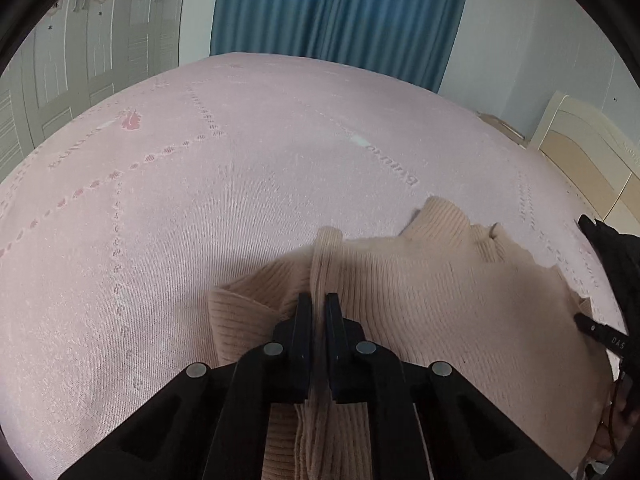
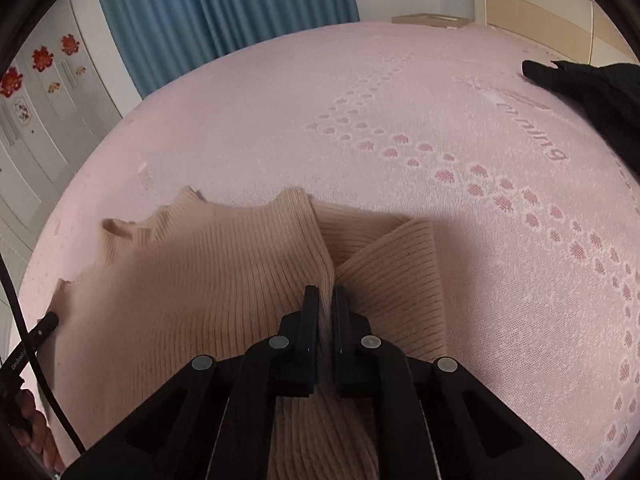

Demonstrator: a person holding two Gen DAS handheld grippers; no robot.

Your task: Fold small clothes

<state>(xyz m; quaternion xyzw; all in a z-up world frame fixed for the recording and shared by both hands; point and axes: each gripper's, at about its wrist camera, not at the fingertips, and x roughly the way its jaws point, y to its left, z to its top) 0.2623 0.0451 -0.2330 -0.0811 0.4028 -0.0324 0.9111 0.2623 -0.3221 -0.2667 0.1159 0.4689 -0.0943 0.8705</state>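
At lower centre of the left wrist view, the left gripper (image 1: 319, 300) is being seen with its jaws drawn nearly together, a bunched ridge of the beige ribbed sweater (image 1: 420, 280) being pinched between them. At lower centre of the right wrist view, the right gripper (image 2: 326, 293) is likewise being shown nearly closed, a gathered fold of the same beige ribbed sweater (image 2: 200, 272) being clamped at its tips.

The garment is being spread over the pink bedspread (image 1: 240, 168), occupying the lower right of the left view and the lower left and centre of the right view. Its scalloped edge is being presented toward mid-frame in both views, and one ribbed panel, possibly a sleeve, is being shown lying crosswise beside the right gripper.

Progress is being judged as early to middle: both sides are being held, yet no flat, squared packet is being displayed, and the cloth is being left rumpled and partly lifted. Bringing the held edges over, flattening, and any final fold are being judged as remaining.

A black garment (image 2: 592, 88) is being seen at the upper right of the right view, well apart from the sweater; whether it is folded cannot be told.

No basket, box or other container for the clothes is being shown in either view.
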